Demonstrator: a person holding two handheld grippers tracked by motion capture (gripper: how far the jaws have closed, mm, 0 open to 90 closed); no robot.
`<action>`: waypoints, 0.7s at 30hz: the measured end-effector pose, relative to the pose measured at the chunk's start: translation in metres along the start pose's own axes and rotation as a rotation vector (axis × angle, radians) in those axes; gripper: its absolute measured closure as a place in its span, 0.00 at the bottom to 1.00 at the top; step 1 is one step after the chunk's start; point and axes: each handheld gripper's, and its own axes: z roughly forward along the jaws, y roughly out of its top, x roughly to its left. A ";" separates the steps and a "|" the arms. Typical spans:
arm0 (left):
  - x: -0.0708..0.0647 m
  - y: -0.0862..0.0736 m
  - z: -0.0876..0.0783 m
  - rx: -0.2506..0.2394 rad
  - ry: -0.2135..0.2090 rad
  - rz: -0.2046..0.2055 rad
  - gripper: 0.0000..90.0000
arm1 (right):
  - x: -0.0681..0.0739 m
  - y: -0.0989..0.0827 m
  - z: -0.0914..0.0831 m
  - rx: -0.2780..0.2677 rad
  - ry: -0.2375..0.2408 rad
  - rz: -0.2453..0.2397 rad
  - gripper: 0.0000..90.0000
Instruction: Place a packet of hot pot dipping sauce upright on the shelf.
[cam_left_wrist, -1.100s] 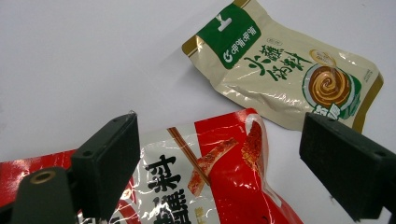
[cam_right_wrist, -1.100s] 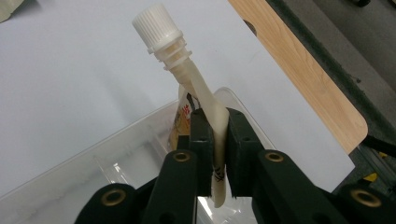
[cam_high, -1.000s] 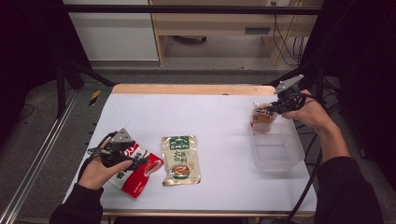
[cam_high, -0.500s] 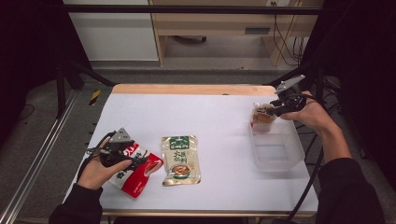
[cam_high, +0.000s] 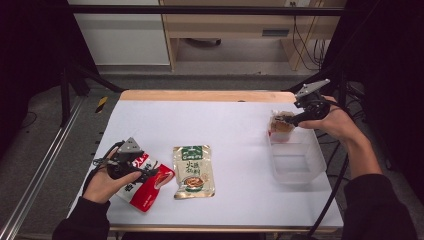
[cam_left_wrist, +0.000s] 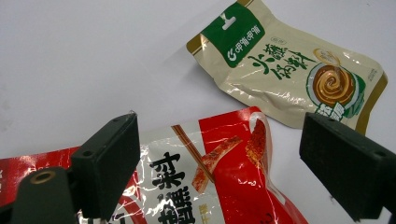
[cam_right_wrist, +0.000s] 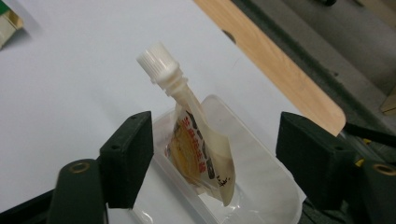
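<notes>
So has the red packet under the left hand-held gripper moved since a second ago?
No. The red packet lies as before, just left of the beige packet, near the table's front-left corner, under the left hand-held gripper.

spouted pouch (cam_right_wrist: 201, 144) with white cap, leaning upright in clear plastic tub's (cam_right_wrist: 261, 186) far end

Spout pouch (cam_high: 281, 125) in clear bin (cam_high: 296, 164)
</notes>
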 end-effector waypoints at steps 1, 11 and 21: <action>0.000 0.000 0.000 0.000 0.000 -0.001 0.14 | 0.002 0.002 -0.004 -0.016 -0.004 -0.007 0.26; -0.003 0.006 0.002 -0.009 -0.005 0.015 0.14 | 0.059 0.027 -0.031 -0.115 -0.059 -0.069 0.20; -0.009 0.011 0.005 -0.009 -0.017 0.044 0.13 | 0.145 0.041 -0.018 -0.166 -0.003 -0.018 0.22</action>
